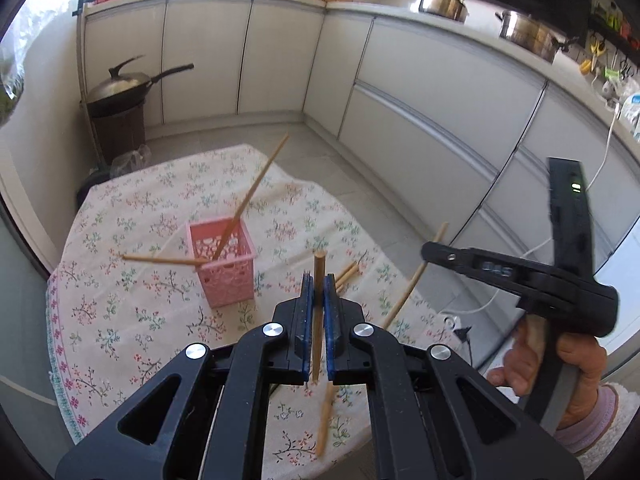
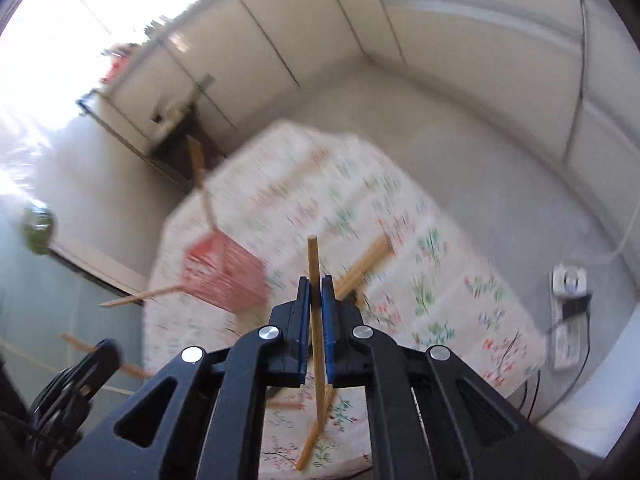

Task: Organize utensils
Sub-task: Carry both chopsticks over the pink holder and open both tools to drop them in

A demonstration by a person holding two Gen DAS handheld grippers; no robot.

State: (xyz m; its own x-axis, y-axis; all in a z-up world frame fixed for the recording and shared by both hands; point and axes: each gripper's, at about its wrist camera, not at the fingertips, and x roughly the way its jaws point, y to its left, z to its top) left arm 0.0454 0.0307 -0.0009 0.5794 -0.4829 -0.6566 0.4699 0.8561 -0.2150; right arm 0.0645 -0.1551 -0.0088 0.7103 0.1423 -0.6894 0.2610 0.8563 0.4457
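A pink basket stands on the floral tablecloth with two wooden chopsticks leaning out of it. My left gripper is shut on a chopstick above the table, right of the basket. My right gripper is shut on another chopstick; it also shows in the left wrist view, held above the table's right edge. Loose chopsticks lie on the cloth, one near the front. The right wrist view is blurred; the basket sits left of the gripper.
White kitchen cabinets curve around the back and right. A wok rests on a dark bin at the far left. Pots stand on the counter. A power strip with cables lies on the floor right of the table.
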